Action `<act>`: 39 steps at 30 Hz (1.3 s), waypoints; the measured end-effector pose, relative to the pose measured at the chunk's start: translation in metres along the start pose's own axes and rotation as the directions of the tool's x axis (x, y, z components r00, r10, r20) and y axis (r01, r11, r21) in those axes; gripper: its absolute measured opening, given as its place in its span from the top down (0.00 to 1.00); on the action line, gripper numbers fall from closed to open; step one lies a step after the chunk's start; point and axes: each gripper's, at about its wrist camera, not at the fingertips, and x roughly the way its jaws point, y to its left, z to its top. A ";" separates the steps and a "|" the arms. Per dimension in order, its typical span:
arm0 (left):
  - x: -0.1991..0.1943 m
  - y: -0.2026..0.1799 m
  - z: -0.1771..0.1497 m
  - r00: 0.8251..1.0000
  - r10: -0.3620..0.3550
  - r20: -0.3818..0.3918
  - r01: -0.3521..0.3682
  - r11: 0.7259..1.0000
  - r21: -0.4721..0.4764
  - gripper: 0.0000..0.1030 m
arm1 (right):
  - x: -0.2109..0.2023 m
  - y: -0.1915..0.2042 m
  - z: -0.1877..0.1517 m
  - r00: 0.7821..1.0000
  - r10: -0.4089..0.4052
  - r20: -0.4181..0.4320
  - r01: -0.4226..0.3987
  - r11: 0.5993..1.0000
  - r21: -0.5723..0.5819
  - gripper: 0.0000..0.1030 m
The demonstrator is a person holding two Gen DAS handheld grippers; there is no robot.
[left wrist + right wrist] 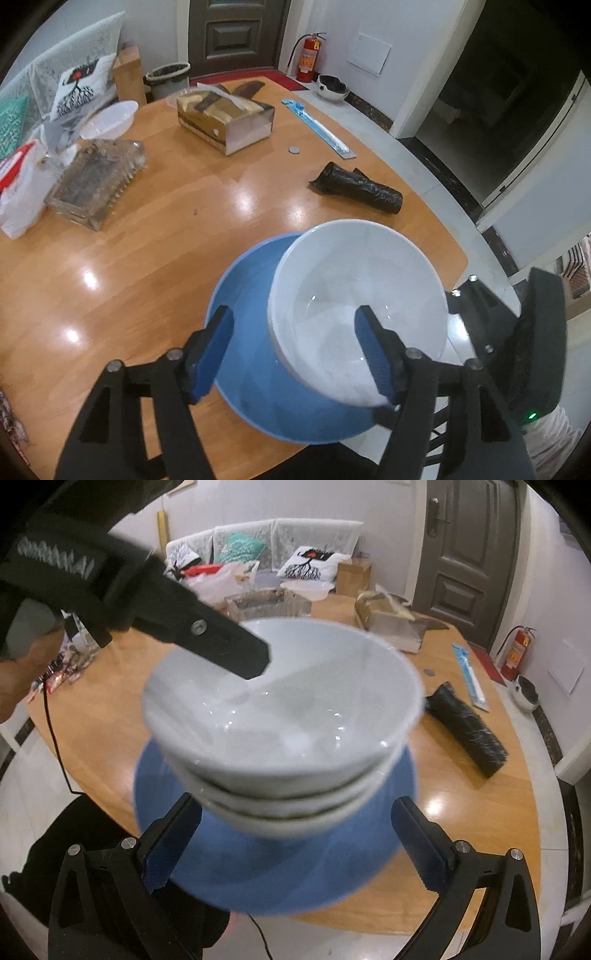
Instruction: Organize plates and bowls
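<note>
Three white bowls [284,738] sit stacked on a blue plate [280,871]; both the left claw [295,354] and right claw [295,849] gape, gripping nothing; its strap lettering is unreadable.

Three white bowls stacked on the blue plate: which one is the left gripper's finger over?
The top bowl: the left gripper has one finger over its rim, the other outside. The two bowls beneath show only their rims.
</note>
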 end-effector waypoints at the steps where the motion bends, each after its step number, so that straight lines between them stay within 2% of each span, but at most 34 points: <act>1: -0.003 0.000 -0.001 1.000 0.005 0.007 -0.005 1.000 0.002 0.27 | -0.007 -0.002 -0.001 1.000 -0.007 0.015 0.007 1.000 0.003 0.01; 3: -0.012 -0.002 -0.004 0.999 0.020 0.031 -0.020 1.000 0.009 0.20 | -0.017 -0.004 -0.003 0.999 -0.013 0.035 0.012 1.000 0.012 0.01; 9: -0.035 -0.007 -0.012 0.994 0.064 0.085 -0.066 0.998 0.019 0.12 | -0.046 -0.009 -0.004 0.995 -0.032 0.091 0.028 0.999 0.042 0.01; 16: -0.071 -0.006 -0.023 0.976 0.110 0.187 -0.115 0.993 0.017 0.11 | -0.069 -0.001 0.007 0.985 -0.073 0.159 0.072 0.997 0.014 0.01; 20: -0.092 -0.003 -0.032 0.956 0.142 0.257 -0.146 0.989 -0.003 0.01 | -0.080 0.005 0.017 0.974 -0.085 0.211 0.085 0.996 0.005 0.01; 23: -0.105 0.000 -0.038 0.940 0.158 0.303 -0.164 0.986 -0.007 0.00 | -0.087 0.009 0.023 0.966 -0.090 0.242 0.091 0.996 0.006 0.01; 34: -0.137 0.018 -0.060 0.899 0.216 0.380 -0.215 0.975 -0.045 0.00 | -0.100 0.024 0.050 0.938 -0.113 0.327 0.101 0.993 0.053 0.01; 37: -0.148 0.027 -0.066 0.884 0.229 0.407 -0.219 0.973 -0.073 0.00 | -0.105 0.030 0.058 0.933 -0.116 0.342 0.105 0.993 0.050 0.01; 39: -0.157 0.034 -0.072 0.863 0.253 0.437 -0.232 0.967 -0.102 0.00 | -0.106 0.035 0.062 0.930 -0.115 0.349 0.105 0.993 0.047 0.01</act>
